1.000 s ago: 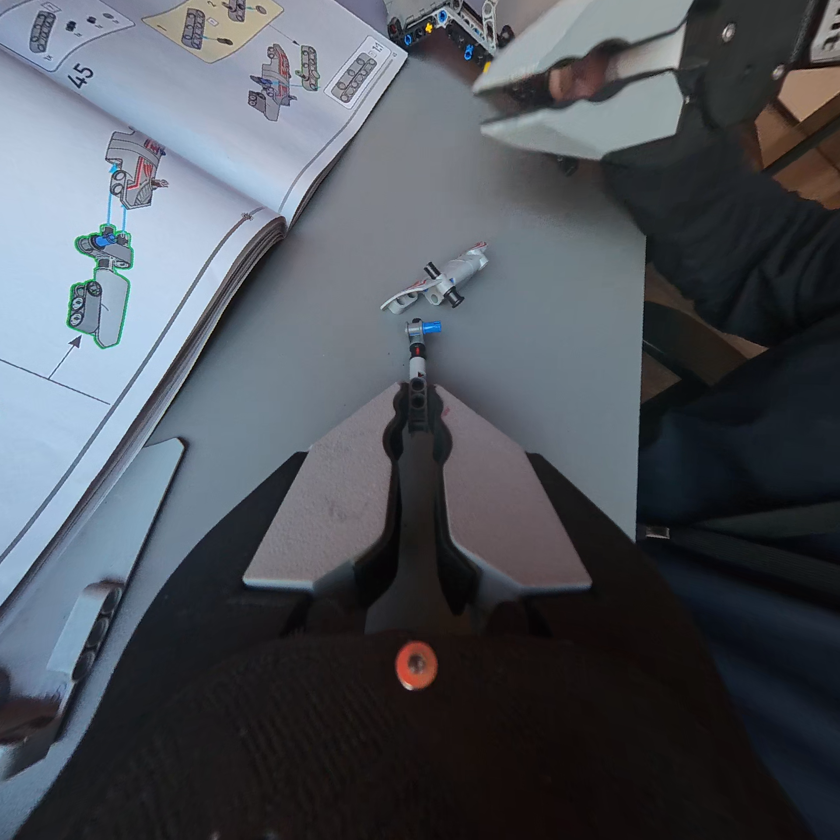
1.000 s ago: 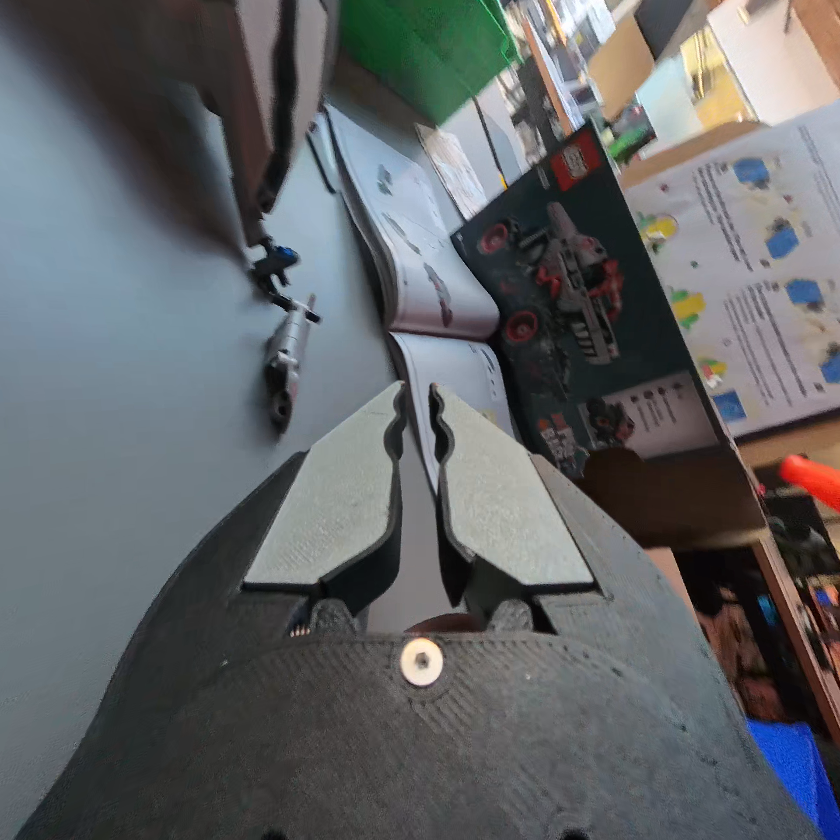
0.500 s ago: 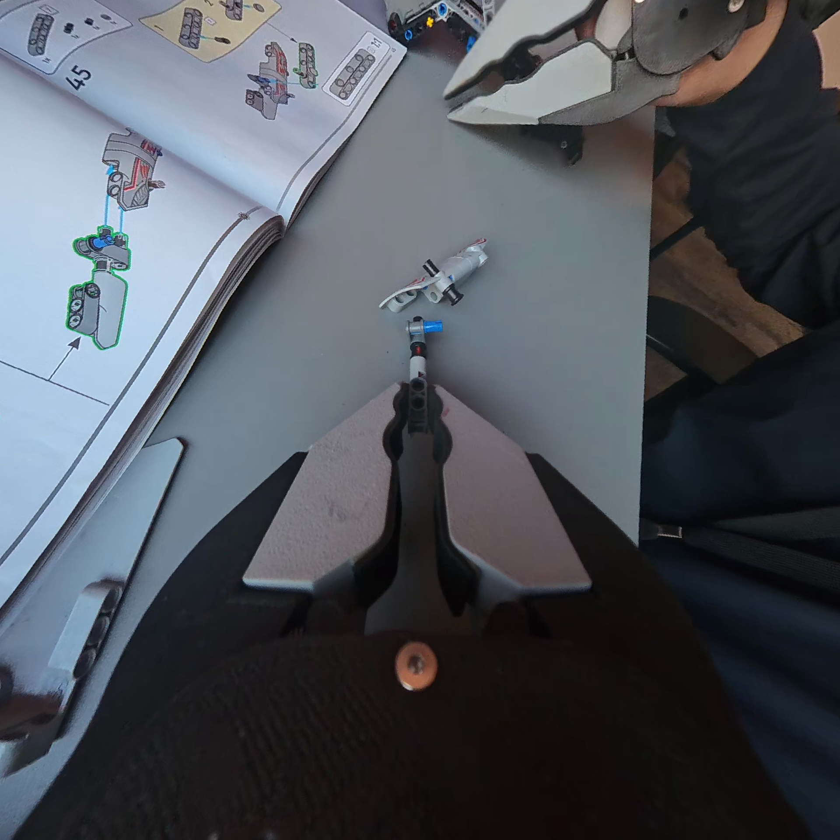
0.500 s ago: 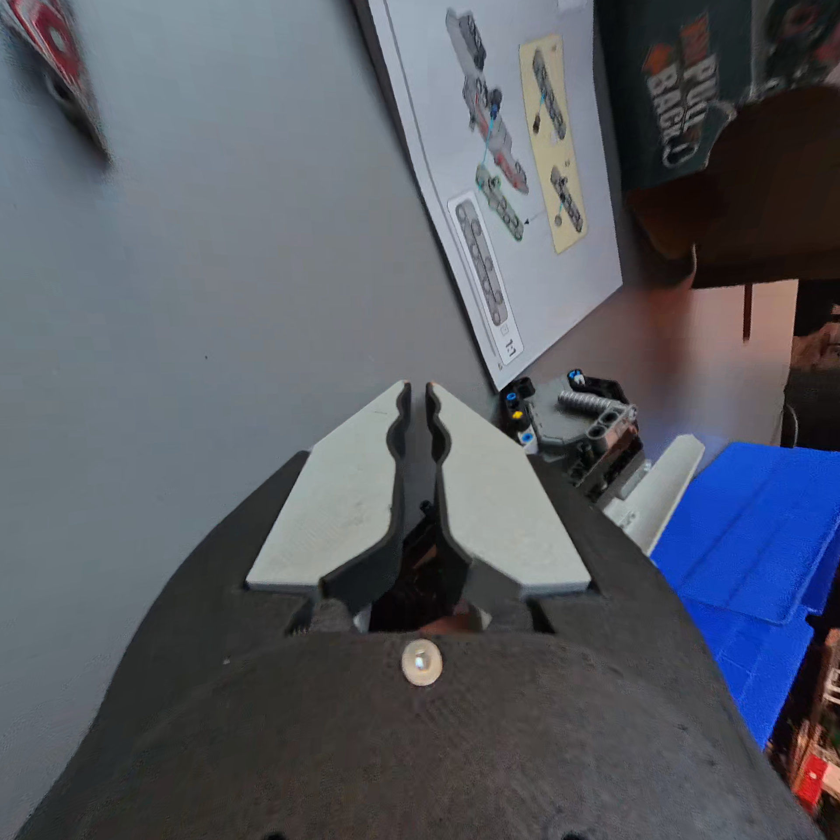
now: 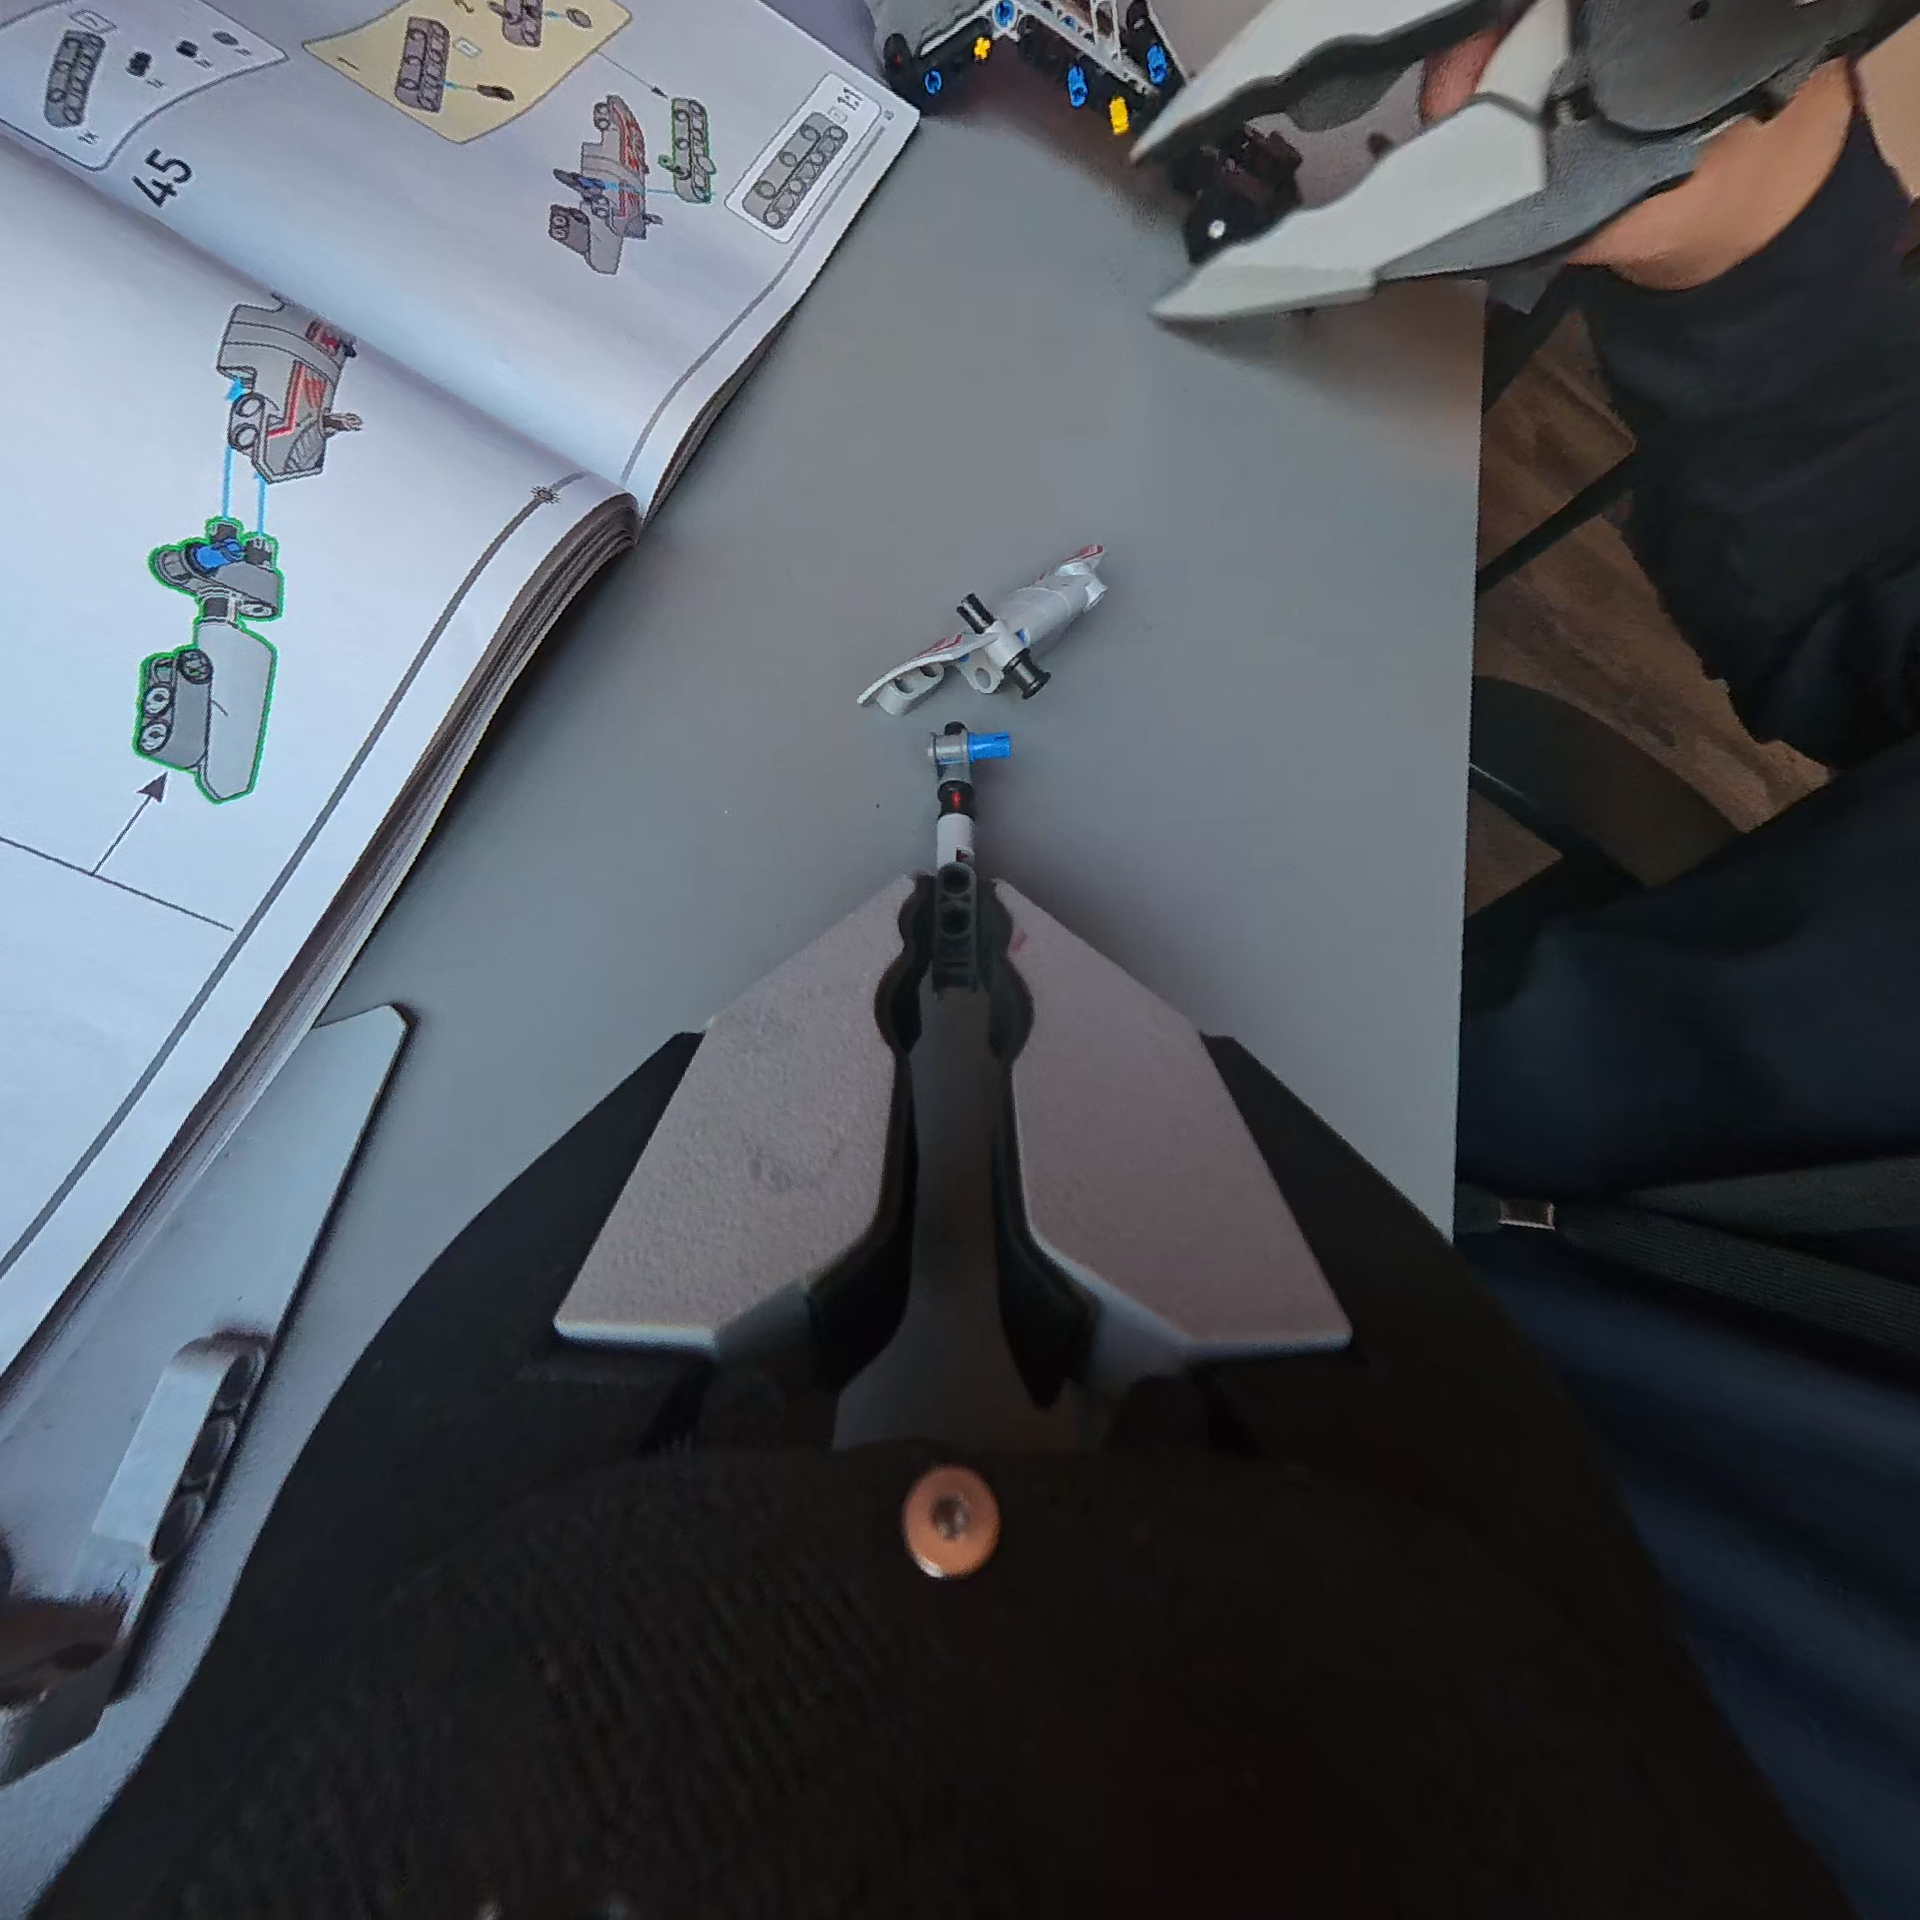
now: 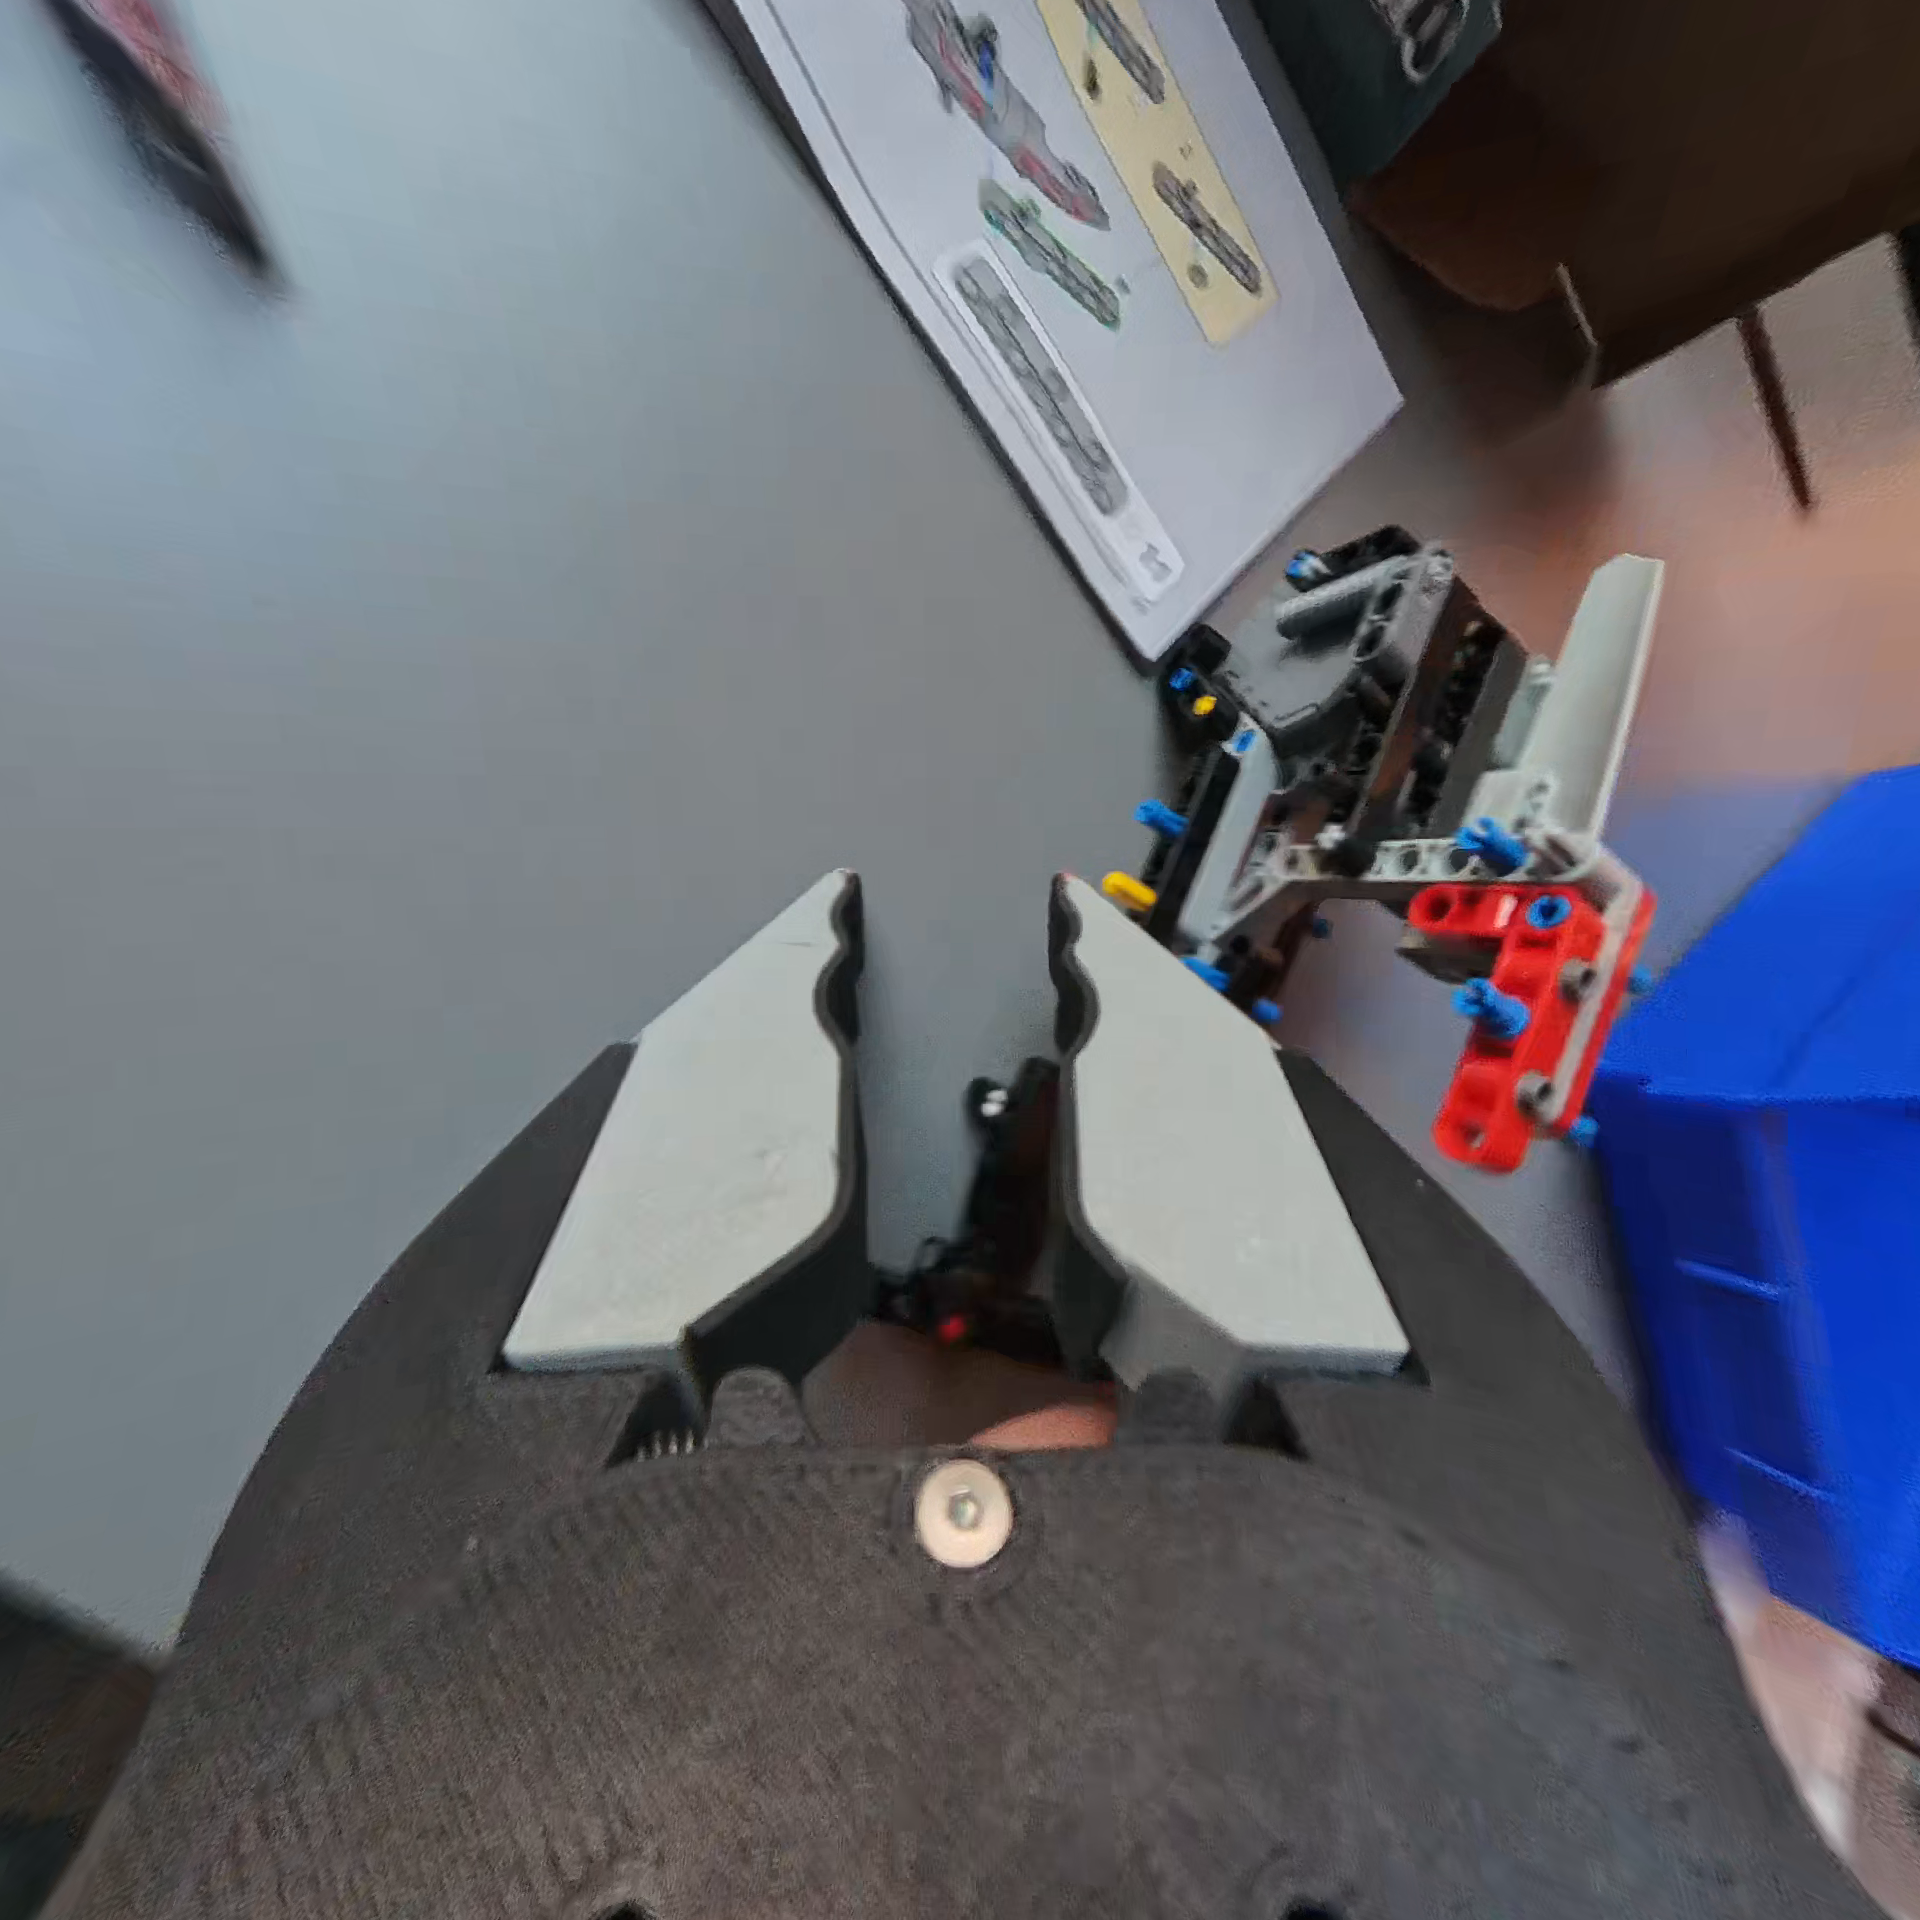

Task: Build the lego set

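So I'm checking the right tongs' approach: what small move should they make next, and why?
Probably lower and shut on the dark piece. The right tongs are open, and that piece lies on the table between the fingers, close against one of them. The left tongs are shut on a pin assembly, so they look busy.

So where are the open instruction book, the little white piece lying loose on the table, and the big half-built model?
instruction book [image 5: 343, 343], left wrist view, open page.
white piece [image 5: 1023, 623], left wrist view, its middle.
half-built model [image 6: 1382, 790], right wrist view, grey frame.
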Demonstrator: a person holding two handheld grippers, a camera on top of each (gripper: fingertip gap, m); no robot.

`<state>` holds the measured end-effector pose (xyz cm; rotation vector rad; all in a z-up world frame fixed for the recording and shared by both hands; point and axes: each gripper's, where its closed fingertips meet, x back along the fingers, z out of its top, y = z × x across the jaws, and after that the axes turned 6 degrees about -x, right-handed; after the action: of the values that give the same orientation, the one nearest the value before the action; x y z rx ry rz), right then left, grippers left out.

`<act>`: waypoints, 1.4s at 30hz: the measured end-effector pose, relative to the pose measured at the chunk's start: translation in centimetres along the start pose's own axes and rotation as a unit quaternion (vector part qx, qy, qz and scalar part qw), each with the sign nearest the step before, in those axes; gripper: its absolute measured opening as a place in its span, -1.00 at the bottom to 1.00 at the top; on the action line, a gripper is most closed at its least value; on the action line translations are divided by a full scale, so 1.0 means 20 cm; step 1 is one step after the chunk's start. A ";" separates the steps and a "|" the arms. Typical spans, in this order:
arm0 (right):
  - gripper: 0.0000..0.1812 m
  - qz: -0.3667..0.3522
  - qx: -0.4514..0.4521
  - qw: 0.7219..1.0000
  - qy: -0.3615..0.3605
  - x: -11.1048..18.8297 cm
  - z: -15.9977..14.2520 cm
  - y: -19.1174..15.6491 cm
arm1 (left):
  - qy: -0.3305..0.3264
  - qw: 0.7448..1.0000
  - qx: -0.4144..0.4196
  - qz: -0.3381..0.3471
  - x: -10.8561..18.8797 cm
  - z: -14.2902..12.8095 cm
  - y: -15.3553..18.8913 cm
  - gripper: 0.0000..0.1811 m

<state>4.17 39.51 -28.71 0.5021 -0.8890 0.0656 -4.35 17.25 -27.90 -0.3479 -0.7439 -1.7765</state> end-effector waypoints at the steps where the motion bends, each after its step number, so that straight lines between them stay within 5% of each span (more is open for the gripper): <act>1: -0.58 0.022 -0.014 1.000 0.017 0.04 0.02 -0.04 | -0.001 1.000 0.000 0.000 0.00 0.00 0.00 -0.95; 4: -0.46 0.017 -0.044 0.995 0.084 0.20 0.13 -0.03 | -0.004 1.000 0.000 -0.001 0.00 0.00 0.00 -0.95; 9: -0.17 -0.031 -0.149 0.974 0.166 0.46 0.19 0.24 | -0.002 1.000 -0.003 0.000 0.00 0.00 0.01 -0.95; 12: 0.18 -0.054 -0.202 0.963 0.168 0.46 0.09 0.36 | 0.002 1.000 0.000 0.001 0.00 0.00 0.00 -0.95; 14: 0.20 -0.042 -0.224 0.963 0.145 0.38 -0.01 0.35 | 0.006 1.000 -0.001 0.002 0.01 0.00 0.01 -0.95; 19: 0.06 -0.009 -0.238 0.964 0.114 0.15 -0.12 0.26 | 0.000 1.000 -0.001 0.002 0.00 0.00 0.01 -0.95; 25: -0.74 0.008 -0.214 0.971 0.108 0.05 -0.10 0.21 | 0.005 1.000 0.002 0.002 0.00 0.00 0.00 -0.95; 31: -0.75 -0.016 -0.238 0.966 0.098 0.09 -0.22 0.29 | 0.004 1.000 -0.001 0.002 0.00 0.00 0.01 -0.95; 38: -0.74 -0.071 -0.275 0.957 0.064 0.18 -0.54 0.50 | 0.003 1.000 -0.003 -0.001 0.00 0.00 0.02 -0.95; 42: -0.71 -0.042 -0.313 0.945 0.082 0.19 -0.60 0.54 | 0.001 1.000 -0.002 0.000 0.00 0.00 0.02 -0.95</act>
<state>12.47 53.87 -27.78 -0.0612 -0.6753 -0.2463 -3.97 17.21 -27.90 -0.3488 -0.7387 -1.7789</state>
